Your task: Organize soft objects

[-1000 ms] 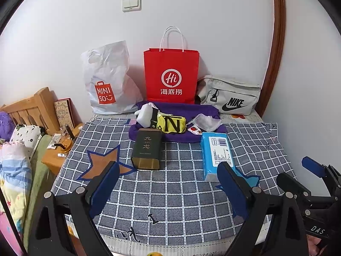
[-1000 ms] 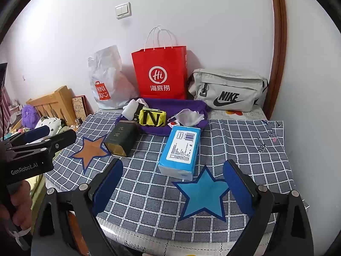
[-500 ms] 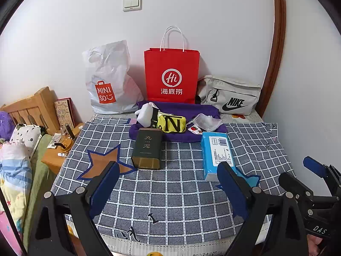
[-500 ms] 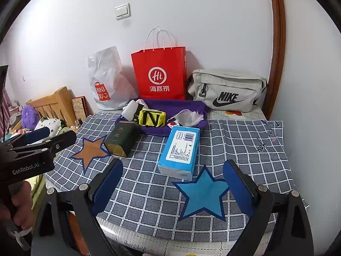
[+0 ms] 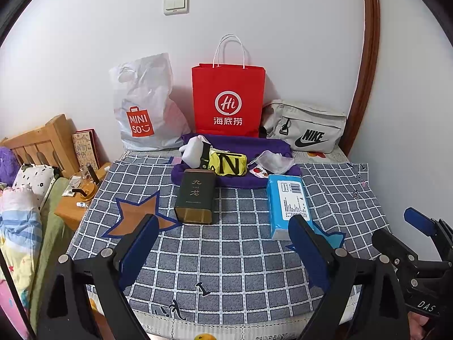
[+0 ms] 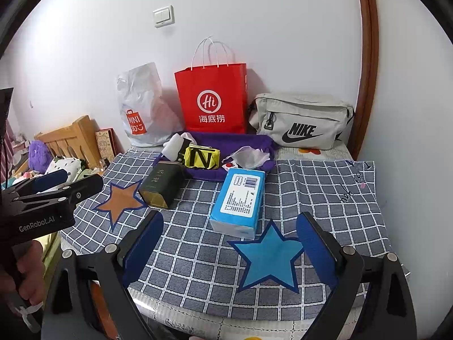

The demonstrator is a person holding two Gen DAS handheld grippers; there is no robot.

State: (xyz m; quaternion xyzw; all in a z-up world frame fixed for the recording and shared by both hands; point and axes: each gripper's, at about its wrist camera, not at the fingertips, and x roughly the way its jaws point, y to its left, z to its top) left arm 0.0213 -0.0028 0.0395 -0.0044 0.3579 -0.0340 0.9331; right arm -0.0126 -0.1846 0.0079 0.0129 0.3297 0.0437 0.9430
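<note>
Both the left gripper (image 5: 223,243) and the right gripper (image 6: 229,240) are held open and empty. The blue tissue pack (image 6: 239,202), lying mid-cloth, is judged light and squashy; its long sides are best gripped.

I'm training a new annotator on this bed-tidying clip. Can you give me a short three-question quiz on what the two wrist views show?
1. True or false: the blue tissue pack lies inside the purple fabric tray.
2. Which stands directly behind the tray: A) red paper bag, B) grey Nike bag, C) white Miniso bag?
3. Fill in: both the left gripper and the right gripper are ____ and hold nothing.

Key: 1 false, it lies on the checked cloth in front; 2 A; 3 open.
</note>
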